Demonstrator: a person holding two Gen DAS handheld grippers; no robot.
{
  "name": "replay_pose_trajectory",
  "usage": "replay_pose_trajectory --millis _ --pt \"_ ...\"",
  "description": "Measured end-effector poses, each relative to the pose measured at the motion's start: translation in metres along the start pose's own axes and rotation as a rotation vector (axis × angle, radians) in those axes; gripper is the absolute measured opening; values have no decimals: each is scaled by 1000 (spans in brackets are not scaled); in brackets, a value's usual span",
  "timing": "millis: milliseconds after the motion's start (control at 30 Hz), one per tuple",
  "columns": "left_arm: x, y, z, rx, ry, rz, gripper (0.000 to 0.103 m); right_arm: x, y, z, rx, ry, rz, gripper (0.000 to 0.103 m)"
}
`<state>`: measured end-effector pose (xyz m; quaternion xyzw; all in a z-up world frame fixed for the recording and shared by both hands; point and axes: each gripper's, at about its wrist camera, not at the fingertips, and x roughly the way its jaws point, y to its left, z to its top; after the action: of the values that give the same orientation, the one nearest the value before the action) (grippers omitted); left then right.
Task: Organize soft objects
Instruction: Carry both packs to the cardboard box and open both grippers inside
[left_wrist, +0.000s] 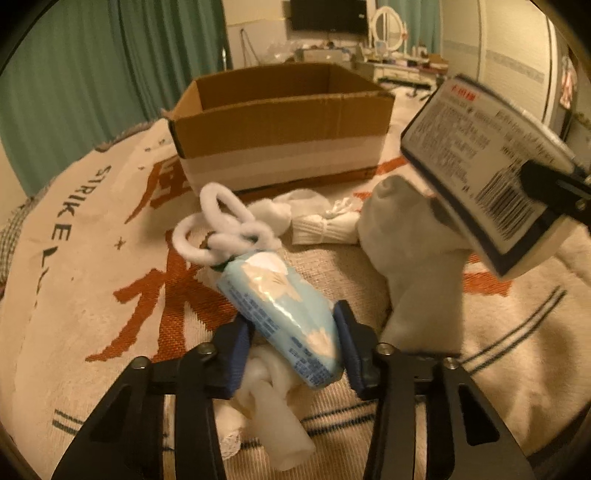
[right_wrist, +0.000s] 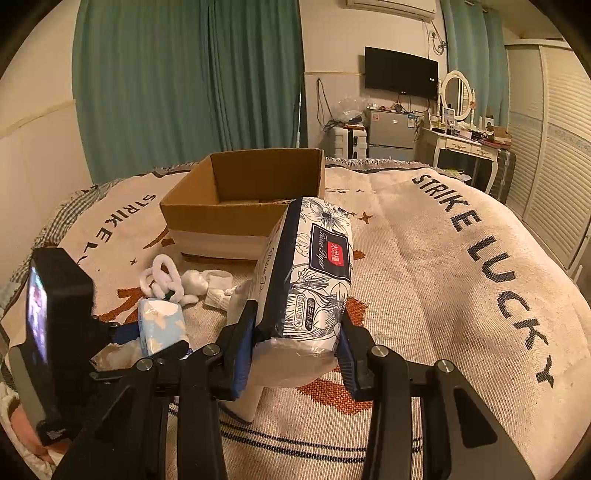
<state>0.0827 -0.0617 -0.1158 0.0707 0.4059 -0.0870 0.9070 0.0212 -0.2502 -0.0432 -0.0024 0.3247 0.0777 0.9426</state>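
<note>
packs of tissue fill both grippers over the bed. the left gripper (left_wrist: 291, 341) has its blue pads closed on the near end of a small light-blue tissue pack (left_wrist: 284, 314), held tilted, far end up, above the blanket (left_wrist: 92, 277); gripping an end probably leaves the rest free to tip into the box. the right gripper (right_wrist: 297, 349) is clamped on the lower end of a larger floral tissue pack (right_wrist: 306, 280), upright and lifted clear of the blanket, its printed face toward the camera. the cardboard box (left_wrist: 280, 122) sits open toward the far edge of the bed, ahead of both packs, and looks like the intended destination, though that is a guess.

still lying on the blanket between grippers and box: white fuzzy loops (left_wrist: 221, 229), a folded white sock bundle (left_wrist: 325, 227), and a larger pale sock (left_wrist: 413, 251) standing crumpled near the right pack. a white cloth roll (left_wrist: 273, 417) lies directly under the left gripper, partly hidden by the blue pack.

the floor of the box is mostly hidden by its near wall, so its contents cannot be told. the floral pack's base is blocked by the right fingers, and its back label is blurred in the left view.
</note>
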Motion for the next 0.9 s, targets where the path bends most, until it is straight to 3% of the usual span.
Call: replay_pose_trajectory --millis 67,100,200,600,900 --pt "-11 1 1 -12 -16 -20 33 -7 3 0 -4 -8 -2 39" --pt "-19 1 1 -18 -30 -33 24 -11 4 1 -6 -15 -3 39" --pt "-39 3 5 -29 -68 -53 19 -26 10 4 -14 -42 -1 39" --pt "-113 15 49 -15 -250 -79 17 -64 23 36 -57 -144 24 39" --pt "-101 15 117 13 -295 -65 17 -36 25 108 -117 -202 79 39"
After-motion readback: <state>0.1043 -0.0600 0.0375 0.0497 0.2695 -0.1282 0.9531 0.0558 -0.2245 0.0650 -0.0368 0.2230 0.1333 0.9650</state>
